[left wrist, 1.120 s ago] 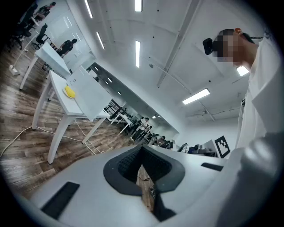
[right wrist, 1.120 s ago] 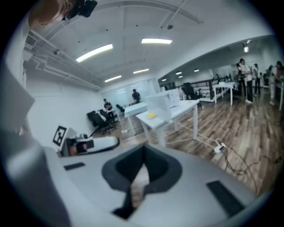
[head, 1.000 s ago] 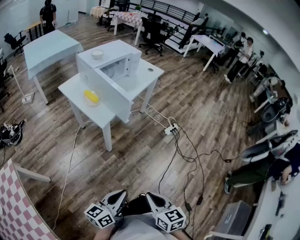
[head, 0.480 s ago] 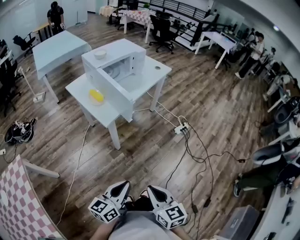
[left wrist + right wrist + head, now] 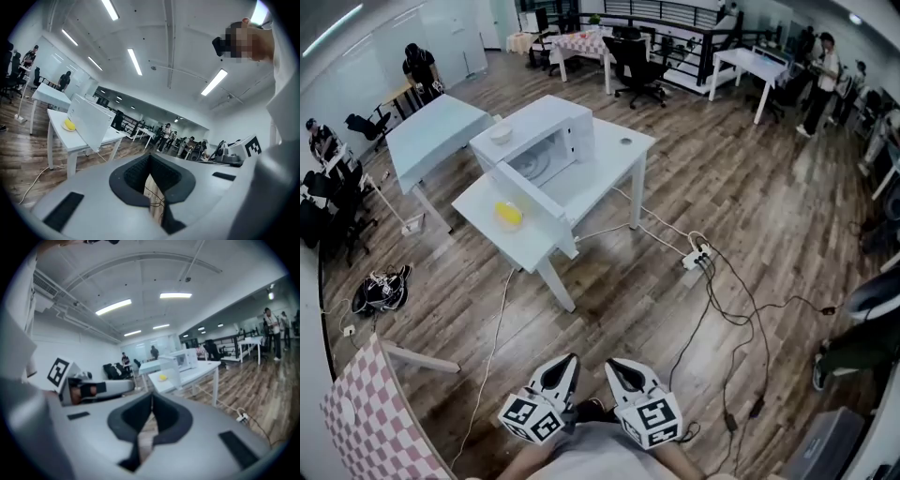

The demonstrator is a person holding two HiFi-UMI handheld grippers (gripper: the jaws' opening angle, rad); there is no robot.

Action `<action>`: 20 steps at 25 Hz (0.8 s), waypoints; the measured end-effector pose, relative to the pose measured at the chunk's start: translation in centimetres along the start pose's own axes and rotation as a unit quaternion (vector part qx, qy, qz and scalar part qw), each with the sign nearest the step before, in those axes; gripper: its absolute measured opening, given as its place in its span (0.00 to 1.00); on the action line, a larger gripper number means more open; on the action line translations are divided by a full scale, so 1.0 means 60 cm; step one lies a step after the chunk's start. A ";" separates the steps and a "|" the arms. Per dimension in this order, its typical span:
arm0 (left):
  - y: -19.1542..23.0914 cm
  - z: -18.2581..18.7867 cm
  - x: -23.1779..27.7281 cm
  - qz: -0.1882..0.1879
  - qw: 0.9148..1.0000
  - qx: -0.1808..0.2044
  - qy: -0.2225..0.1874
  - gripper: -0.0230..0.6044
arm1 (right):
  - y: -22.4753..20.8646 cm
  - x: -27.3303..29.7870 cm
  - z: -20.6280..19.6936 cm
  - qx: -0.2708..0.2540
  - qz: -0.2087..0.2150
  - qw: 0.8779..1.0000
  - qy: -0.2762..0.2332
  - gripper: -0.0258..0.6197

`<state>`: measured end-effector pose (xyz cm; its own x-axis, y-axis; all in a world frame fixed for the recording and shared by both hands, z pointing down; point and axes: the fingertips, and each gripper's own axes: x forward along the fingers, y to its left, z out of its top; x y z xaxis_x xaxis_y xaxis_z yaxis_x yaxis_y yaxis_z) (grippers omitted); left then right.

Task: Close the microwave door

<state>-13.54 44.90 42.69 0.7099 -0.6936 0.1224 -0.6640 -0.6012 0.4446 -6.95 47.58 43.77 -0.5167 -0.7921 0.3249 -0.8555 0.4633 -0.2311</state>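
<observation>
The white microwave (image 5: 546, 129) stands on a white table (image 5: 614, 161) in the upper middle of the head view, far from both grippers. Its door (image 5: 532, 200) hangs wide open over the table's near end. Beside the door a yellow item (image 5: 508, 213) lies on a plate, and a small bowl (image 5: 500, 134) sits on the microwave's top. My left gripper (image 5: 566, 364) and right gripper (image 5: 617, 367) are held side by side close to the body, both shut and empty. The left gripper view shows the door (image 5: 91, 123), the right gripper view the microwave (image 5: 188, 357).
A power strip (image 5: 700, 255) and black cables (image 5: 727, 314) trail over the wood floor right of the table. A checkered table (image 5: 366, 417) is at lower left, a pale blue table (image 5: 439, 127) behind, shoes (image 5: 382, 289) at left. People and chairs stand at the back.
The table and microwave have shifted right and lower in the head view, now a little nearer. Both grippers stay shut, held close to the body.
</observation>
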 end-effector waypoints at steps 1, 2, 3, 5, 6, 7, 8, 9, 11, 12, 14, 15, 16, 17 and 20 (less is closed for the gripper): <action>-0.004 0.001 0.005 0.003 1.000 0.003 0.001 0.06 | -0.003 -0.001 0.005 -0.009 -0.001 1.000 0.001 0.08; -0.009 -0.001 0.011 0.007 1.000 0.004 0.003 0.06 | -0.008 -0.002 0.009 -0.013 -0.003 1.000 0.000 0.08; -0.012 -0.004 0.016 0.010 1.000 0.003 0.006 0.06 | -0.013 -0.003 0.011 -0.012 -0.004 1.000 -0.001 0.08; -0.011 -0.014 0.026 0.018 1.000 0.001 0.018 0.06 | -0.019 -0.001 0.013 -0.003 -0.004 1.000 -0.002 0.08; -0.008 -0.019 0.031 0.023 0.999 -0.003 0.025 0.06 | -0.021 0.002 0.012 0.000 -0.003 1.000 0.000 0.08; -0.006 -0.022 0.036 0.028 0.999 -0.007 0.030 0.06 | -0.023 0.005 0.012 0.000 0.000 1.000 0.002 0.08; -0.006 -0.025 0.041 0.033 0.999 -0.011 0.033 0.06 | -0.024 0.008 0.011 -0.001 0.003 1.000 0.005 0.08; -0.007 -0.028 0.044 0.036 0.999 -0.013 0.036 0.06 | -0.024 0.011 0.009 -0.003 0.008 1.000 0.009 0.08; -0.006 -0.032 0.049 0.038 0.998 -0.013 0.042 0.06 | -0.021 0.019 0.006 -0.004 0.018 1.000 0.016 0.08; -0.004 -0.032 0.053 0.038 0.998 -0.012 0.045 0.06 | -0.022 0.024 0.006 -0.004 0.023 1.000 0.020 0.08; 0.000 -0.030 0.062 0.038 0.998 -0.013 0.047 0.06 | -0.030 0.034 0.005 -0.011 0.031 0.999 0.030 0.08; 0.004 -0.029 0.065 0.039 0.998 -0.013 0.048 0.06 | -0.034 0.039 0.005 -0.016 0.034 0.999 0.034 0.08; 0.010 -0.028 0.068 0.040 0.998 -0.013 0.049 0.06 | -0.038 0.044 0.005 -0.019 0.036 0.998 0.038 0.08; 0.016 -0.028 0.070 0.041 0.998 -0.013 0.051 0.06 | -0.041 0.049 0.007 -0.020 0.037 0.998 0.039 0.08; 0.034 -0.022 0.087 0.045 0.998 -0.016 0.051 0.06 | -0.052 0.062 0.016 -0.026 0.043 0.998 0.041 0.08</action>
<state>-10.88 40.59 45.43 0.6698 -0.6985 0.2519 -0.7188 -0.5247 0.4561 -6.14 42.80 44.83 -0.5869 -0.7149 0.3801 -0.8077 0.5494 -0.2139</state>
